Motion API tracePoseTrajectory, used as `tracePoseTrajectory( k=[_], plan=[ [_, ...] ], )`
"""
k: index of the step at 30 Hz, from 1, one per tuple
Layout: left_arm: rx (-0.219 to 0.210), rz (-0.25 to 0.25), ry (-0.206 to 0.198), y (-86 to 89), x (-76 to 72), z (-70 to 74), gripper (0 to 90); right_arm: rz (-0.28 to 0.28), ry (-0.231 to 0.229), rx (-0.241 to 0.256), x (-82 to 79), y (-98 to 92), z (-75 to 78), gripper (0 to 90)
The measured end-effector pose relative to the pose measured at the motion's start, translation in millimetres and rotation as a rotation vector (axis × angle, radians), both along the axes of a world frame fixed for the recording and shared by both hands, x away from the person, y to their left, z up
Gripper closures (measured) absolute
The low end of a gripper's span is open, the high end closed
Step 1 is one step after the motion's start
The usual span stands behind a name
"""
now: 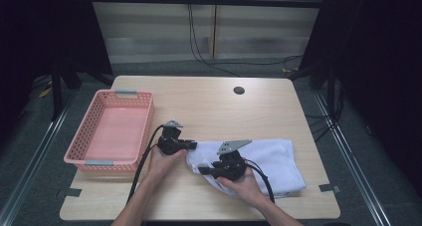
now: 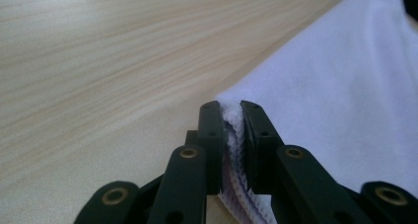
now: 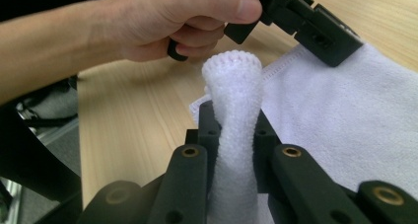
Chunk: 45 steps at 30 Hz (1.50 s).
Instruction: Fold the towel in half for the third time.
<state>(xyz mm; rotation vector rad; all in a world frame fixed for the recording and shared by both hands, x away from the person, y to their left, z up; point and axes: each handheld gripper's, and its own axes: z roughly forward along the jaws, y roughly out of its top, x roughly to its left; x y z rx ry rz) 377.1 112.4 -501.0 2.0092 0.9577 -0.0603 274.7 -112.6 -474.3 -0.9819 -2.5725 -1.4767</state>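
- On the light wooden desk (image 1: 209, 106) in the high view, a white towel (image 1: 271, 159) lies at the near right, and a pink basket (image 1: 112, 131) stands at the near left with its inside bare.
- Between basket and towel, the person's left hand (image 1: 161, 161) holds the left gripper (image 1: 191, 145), which points right and meets the towel's left edge.
- Just right of it, the right hand (image 1: 244, 183) holds the right gripper (image 1: 203, 170) over the towel's near left part, pointing left; a grey plate sits on top of each gripper.
- A dark round hole (image 1: 239, 90) sits in the desk toward the far side.
- Along the left gripper view, the left gripper (image 2: 234, 130) has its fingers closed tight on the towel (image 2: 335, 100) at a corner, the layered hem squeezed between them; bare desk (image 2: 108, 61) stretches to the left.
- Along the right gripper view, the right gripper (image 3: 235, 125) has its fingers clamped on a bunched fold of the towel (image 3: 345, 115), which stands up between them as a rounded tuft.
- Beyond that tuft, the left hand (image 3: 172, 21) and the left gripper (image 3: 315, 26) sit at the towel's far edge.
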Motion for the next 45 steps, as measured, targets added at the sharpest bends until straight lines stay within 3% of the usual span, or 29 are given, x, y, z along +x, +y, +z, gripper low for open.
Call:
tracePoseTrajectory(
  k=[2, 4, 6, 8, 15, 21, 24, 30, 33, 39, 42, 45],
  plan=[
    [-0.032, 0.000, -0.004, 2.5, 0.5, 4.8, 81.2, -0.003, 0.002, 0.009, 0.8, -1.8, 2.6, 81.5],
    [-0.058, 0.000, -0.014, 5.1, 0.2, 11.5, 81.3, -0.008, 0.014, 0.048, 2.6, -4.9, 6.1, 81.6],
    [-0.072, -0.008, -0.022, 6.6, -0.5, 18.5, 81.3, -0.015, -0.024, 0.027, 2.1, -5.8, 12.9, 81.7],
    [-0.079, -0.006, -0.024, 8.2, -0.2, 23.1, 81.3, -0.014, -0.035, 0.042, 1.8, -6.5, 19.3, 81.8],
    [-0.139, 0.018, -0.025, 17.7, 2.6, 36.1, 81.4, 0.000, -0.043, 0.065, 1.8, 3.0, 29.2, 82.0],
    [-0.139, 0.040, -0.039, 31.6, 5.3, 50.3, 81.5, 0.018, -0.067, 0.086, 4.1, 15.4, 40.7, 82.1],
    [-0.141, 0.028, -0.055, 36.8, 4.0, 59.7, 81.4, 0.026, -0.077, 0.102, 4.6, 21.2, 46.8, 82.1],
    [-0.117, 0.049, -0.057, 49.9, 3.3, 78.7, 81.5, 0.053, -0.097, 0.119, 6.5, 33.7, 57.7, 82.2],
    [-0.111, 0.055, -0.111, 57.0, -1.8, 94.8, 81.4, 0.074, -0.116, 0.133, 6.5, 42.1, 67.7, 82.3],
    [-0.075, 0.096, -0.133, 74.1, -9.7, 131.3, 81.5, 0.123, -0.165, 0.176, 5.3, 64.6, 93.8, 82.3],
    [-0.052, 0.106, -0.140, 77.9, -8.1, 132.0, 81.5, 0.127, -0.176, 0.199, 3.9, 69.9, 95.0, 82.4],
    [-0.058, 0.112, -0.116, 71.8, -3.5, 118.1, 81.6, 0.107, -0.160, 0.198, 5.0, 67.9, 85.5, 82.4]
  ],
)
